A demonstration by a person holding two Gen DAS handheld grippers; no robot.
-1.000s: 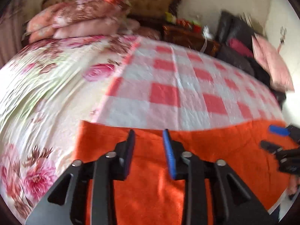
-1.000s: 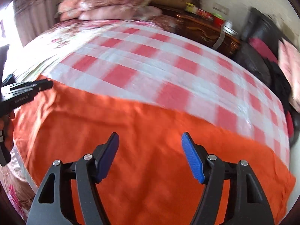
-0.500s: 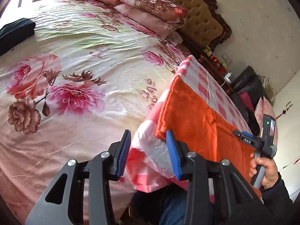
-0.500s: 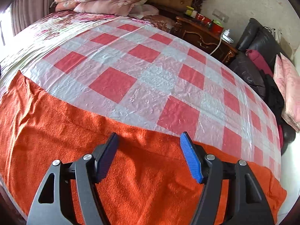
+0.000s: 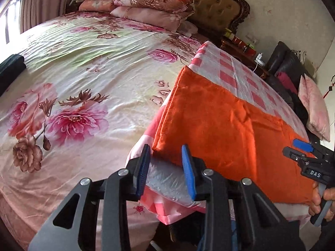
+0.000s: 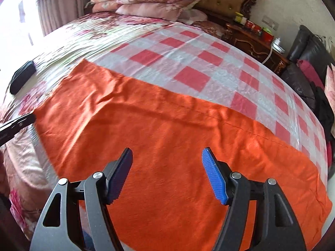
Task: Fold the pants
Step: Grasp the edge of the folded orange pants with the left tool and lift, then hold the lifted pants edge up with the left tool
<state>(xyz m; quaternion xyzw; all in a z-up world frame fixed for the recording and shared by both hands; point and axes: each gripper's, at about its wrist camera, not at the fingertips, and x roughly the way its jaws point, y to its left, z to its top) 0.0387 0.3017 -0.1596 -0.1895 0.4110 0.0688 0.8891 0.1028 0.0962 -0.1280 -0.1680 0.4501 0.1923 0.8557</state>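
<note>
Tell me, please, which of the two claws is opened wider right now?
The right claw: its blue pads stand far apart above the orange pants. The left claw shows a narrower gap, at the checkered sheet's edge.

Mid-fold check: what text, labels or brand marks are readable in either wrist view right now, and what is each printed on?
"DAS": white letters on the black body of the right hand-held gripper, seen in the left wrist view.
Labels on the small containers on the wooden nightstand: too small and blurred to read.
Orange pants: no visible tag or print.
</note>
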